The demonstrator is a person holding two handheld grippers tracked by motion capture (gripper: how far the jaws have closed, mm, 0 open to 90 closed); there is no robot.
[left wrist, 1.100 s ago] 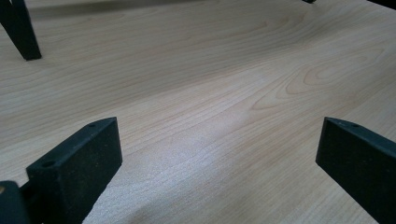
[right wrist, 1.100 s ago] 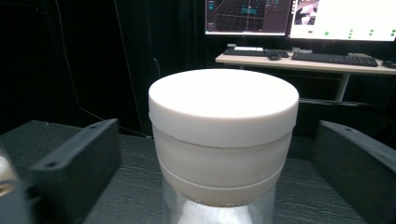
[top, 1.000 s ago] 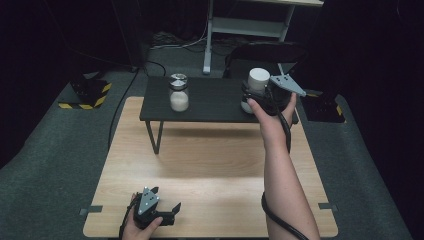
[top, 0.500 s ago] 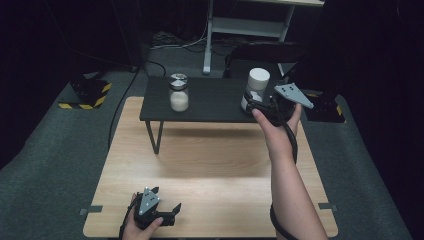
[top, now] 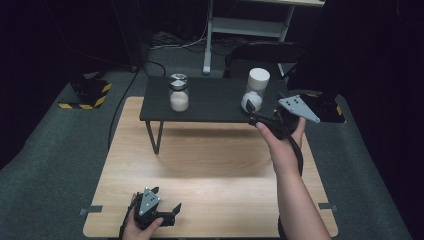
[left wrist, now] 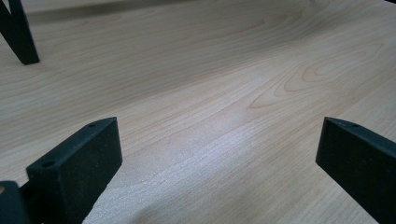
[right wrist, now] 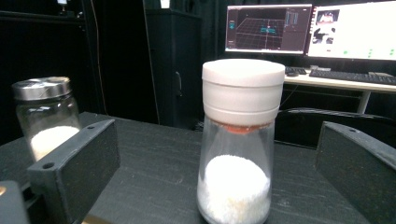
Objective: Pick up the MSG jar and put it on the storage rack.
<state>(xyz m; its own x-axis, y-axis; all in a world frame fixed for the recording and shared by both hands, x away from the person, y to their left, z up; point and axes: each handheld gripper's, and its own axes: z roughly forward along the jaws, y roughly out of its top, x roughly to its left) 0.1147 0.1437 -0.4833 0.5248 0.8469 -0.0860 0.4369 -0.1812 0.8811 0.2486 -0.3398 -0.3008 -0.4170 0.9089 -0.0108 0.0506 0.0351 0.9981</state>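
A low black table [top: 210, 102] stands on the far part of a wooden tabletop [top: 210, 170]. On it are a glass jar with a metal lid [top: 178, 93] [right wrist: 44, 116] and a glass shaker with a white cap [top: 256, 90] [right wrist: 238, 140], both partly filled with white grains. My right gripper [top: 254, 115] [right wrist: 219, 140] is held at the black table's front right edge, open, facing the shaker from a short distance without touching it. My left gripper [top: 167, 197] [left wrist: 217, 140] rests low over the wood near the front edge, open, with nothing between its jaws.
A leg of the black table [left wrist: 18, 32] stands at the far left of the left gripper view. Beyond the table are a dark chair [top: 265, 52], a white desk frame [top: 250, 25], and monitors [right wrist: 317, 30]. A yellow-and-black striped block [top: 87, 92] lies on the grey floor.
My right gripper has drawn back from the white-capped shaker, toward the person and slightly right. The shaker stays upright on the black table. The left gripper has not moved.
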